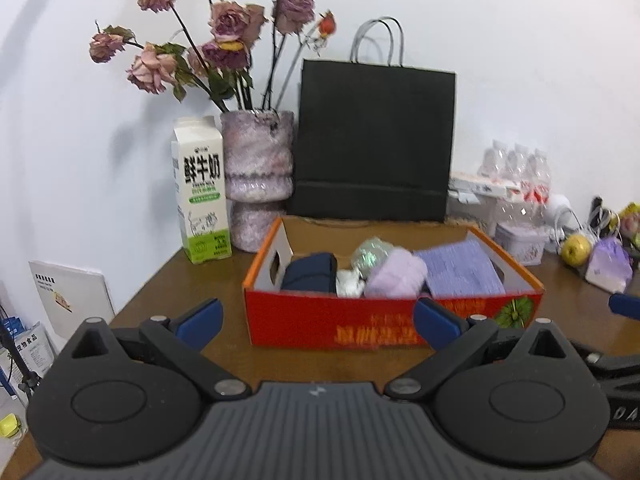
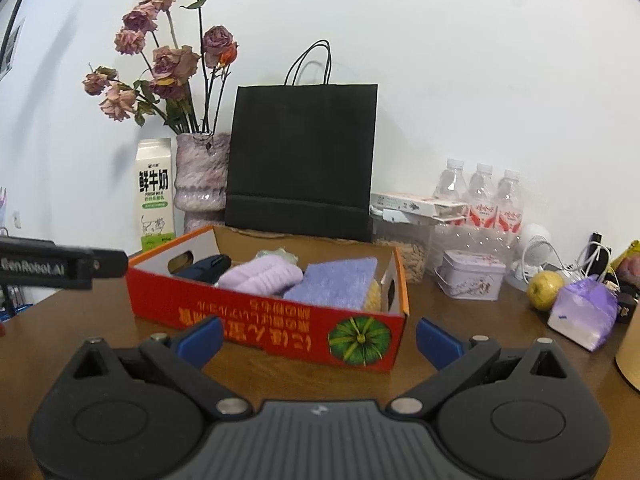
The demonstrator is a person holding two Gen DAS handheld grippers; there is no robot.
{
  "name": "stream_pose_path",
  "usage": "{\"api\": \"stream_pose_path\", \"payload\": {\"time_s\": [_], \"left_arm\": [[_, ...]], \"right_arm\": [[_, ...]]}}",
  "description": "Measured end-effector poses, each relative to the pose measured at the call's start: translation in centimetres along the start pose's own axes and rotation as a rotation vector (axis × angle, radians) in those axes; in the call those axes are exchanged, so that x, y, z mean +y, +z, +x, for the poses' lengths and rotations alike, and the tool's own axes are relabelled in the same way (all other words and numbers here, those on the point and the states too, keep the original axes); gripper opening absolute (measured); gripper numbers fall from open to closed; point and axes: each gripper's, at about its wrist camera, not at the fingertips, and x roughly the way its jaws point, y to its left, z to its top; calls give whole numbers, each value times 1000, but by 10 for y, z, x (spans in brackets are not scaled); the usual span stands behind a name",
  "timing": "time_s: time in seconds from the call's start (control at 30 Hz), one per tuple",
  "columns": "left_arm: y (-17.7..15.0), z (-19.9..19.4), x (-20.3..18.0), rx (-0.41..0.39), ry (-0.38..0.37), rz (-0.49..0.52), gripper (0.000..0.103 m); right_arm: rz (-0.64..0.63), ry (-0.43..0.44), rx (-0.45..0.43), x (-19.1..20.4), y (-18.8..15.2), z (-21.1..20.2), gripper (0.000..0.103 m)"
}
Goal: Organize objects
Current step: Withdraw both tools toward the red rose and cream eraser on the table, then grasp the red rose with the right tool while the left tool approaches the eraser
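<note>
The box point(image 1: 372, 320) sits before the bag point(image 1: 374, 140), right of the carton point(image 1: 202, 196).

Your brown desk point(image 2: 280, 376) carries a red box point(image 2: 280, 320), milk carton point(image 2: 155, 196) and vase point(image 2: 202, 178). Behind stands a black bag point(image 2: 302, 160). Rightward sit bottles point(image 2: 480, 200), a tin point(image 2: 470, 274) and a pear point(image 2: 545, 285).

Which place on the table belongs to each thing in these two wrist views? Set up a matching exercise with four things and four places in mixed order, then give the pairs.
Things
1. white and green milk carton
2. fluffy lilac knitted hat
3. yellow-green apple
4. tall black paper bag with handles

Places
A. inside the red cardboard box
B. standing behind the box, against the wall
C. left of the pinkish vase of dried roses
D. right of the small pale tin, beside a purple pouch

Pairs: 1-C, 2-A, 3-D, 4-B
</note>
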Motion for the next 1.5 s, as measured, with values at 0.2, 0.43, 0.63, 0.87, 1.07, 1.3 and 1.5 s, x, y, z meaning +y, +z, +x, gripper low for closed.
{"api": "stream_pose_path", "payload": {"time_s": [0.2,0.43,0.63,0.87,1.07,1.3,1.5], "left_arm": [[-24,-8,-8,44,-13,40,103],[-43,-24,-9,59,-36,43,103],[-59,-33,-4,110,-42,36,103],[-65,-43,3,118,-40,28,103],[-65,-41,6,136,-34,19,103],[-68,-33,6,178,-23,21,103],[-71,-15,10,255,9,21,103]], "right_arm": [[-9,-1,14,-2,-18,-23,103],[-15,-20,25,-9,-41,-48,103],[-33,-48,78,-21,-65,-67,103],[66,-35,171,-52,-71,-65,103],[133,-11,356,-74,-73,-20,102],[117,-56,368,-77,-66,15,99],[67,-7,328,-66,-60,15,59]]}}
